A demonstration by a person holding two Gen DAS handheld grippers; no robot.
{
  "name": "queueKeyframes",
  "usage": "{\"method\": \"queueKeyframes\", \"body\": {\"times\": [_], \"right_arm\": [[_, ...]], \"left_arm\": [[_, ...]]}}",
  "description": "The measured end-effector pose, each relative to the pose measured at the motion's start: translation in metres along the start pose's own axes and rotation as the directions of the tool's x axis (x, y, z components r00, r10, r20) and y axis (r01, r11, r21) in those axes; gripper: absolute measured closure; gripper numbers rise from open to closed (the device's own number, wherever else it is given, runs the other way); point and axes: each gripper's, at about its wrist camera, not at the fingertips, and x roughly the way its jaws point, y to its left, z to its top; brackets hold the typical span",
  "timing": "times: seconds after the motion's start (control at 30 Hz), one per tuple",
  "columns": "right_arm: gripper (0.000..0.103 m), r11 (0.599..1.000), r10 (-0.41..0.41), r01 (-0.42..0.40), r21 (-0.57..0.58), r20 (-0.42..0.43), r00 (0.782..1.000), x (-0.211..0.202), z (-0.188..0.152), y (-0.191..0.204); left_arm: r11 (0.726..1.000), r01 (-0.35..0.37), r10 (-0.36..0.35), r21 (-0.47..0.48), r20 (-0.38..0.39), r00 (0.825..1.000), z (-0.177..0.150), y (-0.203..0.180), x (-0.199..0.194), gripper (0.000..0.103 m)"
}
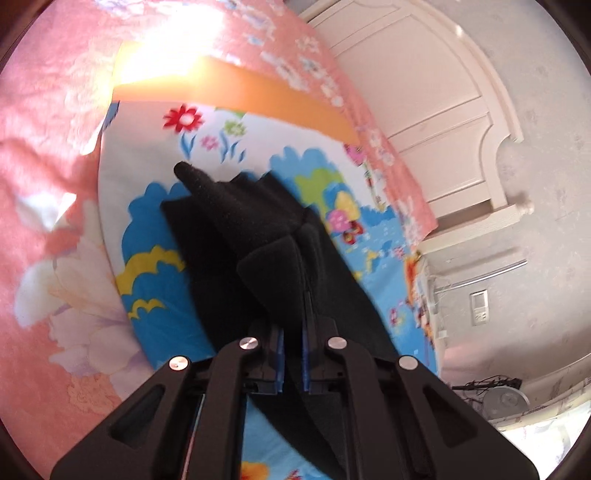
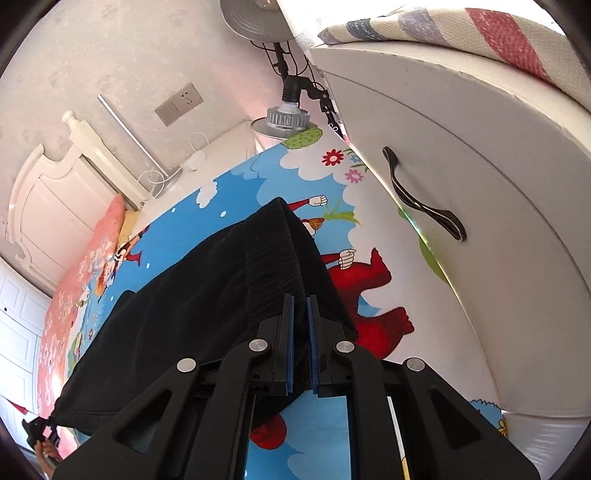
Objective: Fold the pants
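The black pants [image 1: 236, 229] hang bunched over a bright cartoon play mat [image 1: 155, 258]. My left gripper [image 1: 293, 288] is shut on a fold of the black fabric, which drapes over and between its fingers. In the right wrist view the pants [image 2: 207, 295] stretch down to the left as a wide black sheet above the mat [image 2: 236, 192]. My right gripper [image 2: 300, 299] is shut on the pants' upper edge. The left gripper [image 2: 40, 432] shows small at the far lower left, at the pants' other corner.
A pink floral bedspread [image 1: 48, 155] lies left of the mat. A white headboard [image 1: 436, 110] stands beyond it. A white cabinet with a dark handle [image 2: 424, 206] is close on the right. A lamp [image 2: 288, 114] and a fan [image 2: 255, 18] stand near the wall.
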Motion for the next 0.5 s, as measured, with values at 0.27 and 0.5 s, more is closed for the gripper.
{"method": "queueKeyframes", "body": {"times": [0.27, 0.5], "right_arm": [[0.093, 0.999, -0.004, 0.003, -0.049, -0.028, 1.000, 0.032, 0.007, -0.005], [0.092, 0.988, -0.134, 0.127, -0.087, -0.079, 0.988, 0.059, -0.022, -0.017]], "left_arm": [[1.000, -0.003, 0.004, -0.015, 0.019, 1.000, -0.006, 0.000, -0.009, 0.097], [0.999, -0.035, 0.035, 0.020, -0.006, 0.999, -0.017, 0.007, -0.004, 0.096]]}}
